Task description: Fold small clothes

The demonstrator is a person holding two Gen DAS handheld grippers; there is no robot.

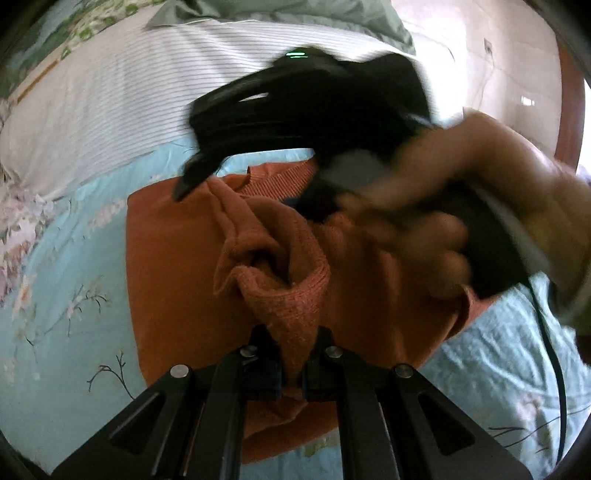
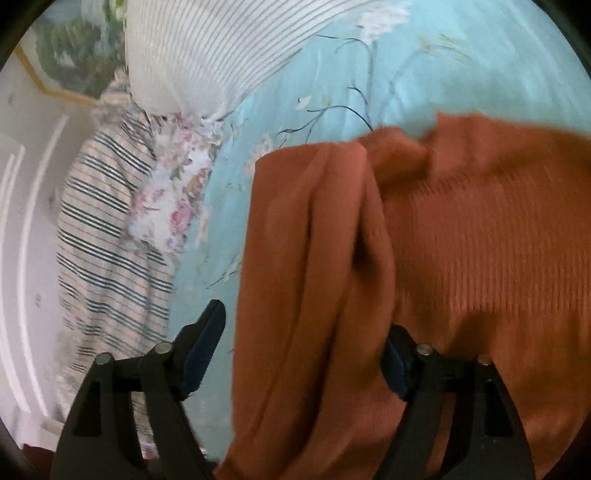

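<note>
An orange knit garment (image 1: 177, 258) lies spread on a light-blue flowered bedsheet (image 1: 62, 280). My left gripper (image 1: 291, 356) is shut on a bunched fold of it, which rises in a ridge away from the jaws. Blurred, a person's hand (image 1: 480, 192) holds the other tool's black body (image 1: 314, 99) over the garment's far edge. In the right wrist view, my right gripper (image 2: 301, 354) stands open astride a long fold of the orange garment (image 2: 480, 229). Its left finger (image 2: 207, 343) is over the bedsheet (image 2: 314, 74), clear of the cloth; the right finger (image 2: 397, 365) is beside the fold.
A white pillow with thin stripes (image 1: 122, 92) lies beyond the garment, also seen as the striped pillow (image 2: 207, 55). Green bedding (image 1: 295, 11) is behind it. A dark-striped cloth (image 2: 107, 229) and a floral cloth (image 2: 173, 192) lie left. A black cable (image 1: 554, 369) hangs right.
</note>
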